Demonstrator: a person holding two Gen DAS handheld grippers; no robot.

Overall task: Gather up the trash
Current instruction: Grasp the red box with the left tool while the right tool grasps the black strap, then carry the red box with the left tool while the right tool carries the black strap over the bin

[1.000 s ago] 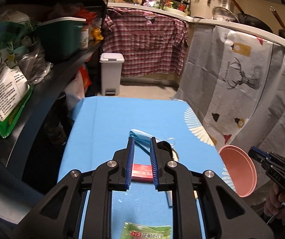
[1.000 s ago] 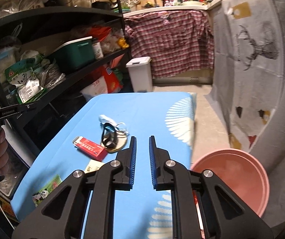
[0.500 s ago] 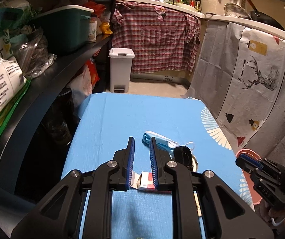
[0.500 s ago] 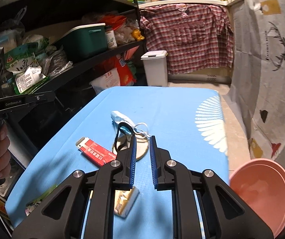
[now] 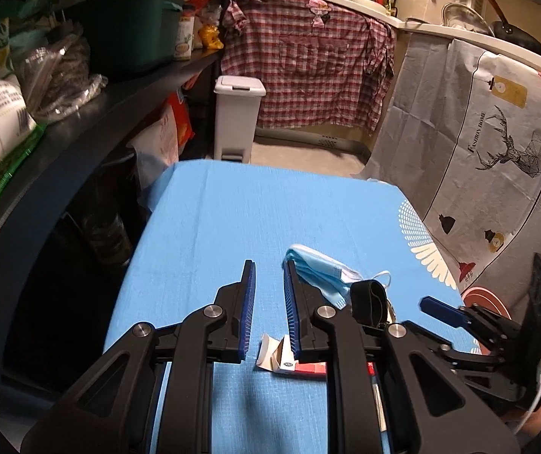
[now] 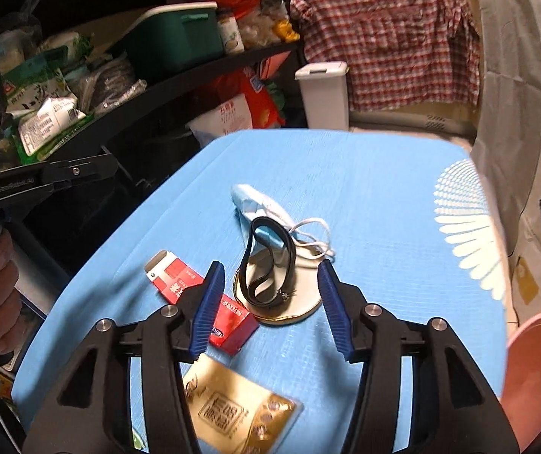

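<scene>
Little, if anything, of the collecting looks done: the litter lies spread on the blue worktop point(image 6: 365, 196) and nothing is in either grip. The right hand-held gripper point(image 6: 270, 302) has just been opening its jaws and now holds them wide, empty, poised above the round pale disc point(image 6: 300, 302) with the black loop strap point(image 6: 266, 261) lying across it; neither pad touches anything as far as the right wrist view shows. Beside the disc, touching its left edge or nearly so, lies the red carton point(image 6: 206, 302) with its torn white end, and just beyond the disc the crumpled blue face mask point(image 6: 259, 204) trails its white ear loops. Nearer the camera a gold-printed sachet point(image 6: 232, 412) lies flat under the gripper body. The left hand-held gripper point(image 5: 268, 310) has its jaws narrowly parted with only bare cloth between them, the mask point(image 5: 319, 268) just to its right and the carton's torn end point(image 5: 274, 352) below. The pink basin point(image 6: 535, 370) sits off the worktop's right edge, lower down; its inside is mostly out of view, so whether it holds any litter cannot be told. A white pedal bin point(image 5: 238, 113) stands well beyond the far end. So the job seems near its start: mask, strap, carton and sachet all remain to be picked up.
</scene>
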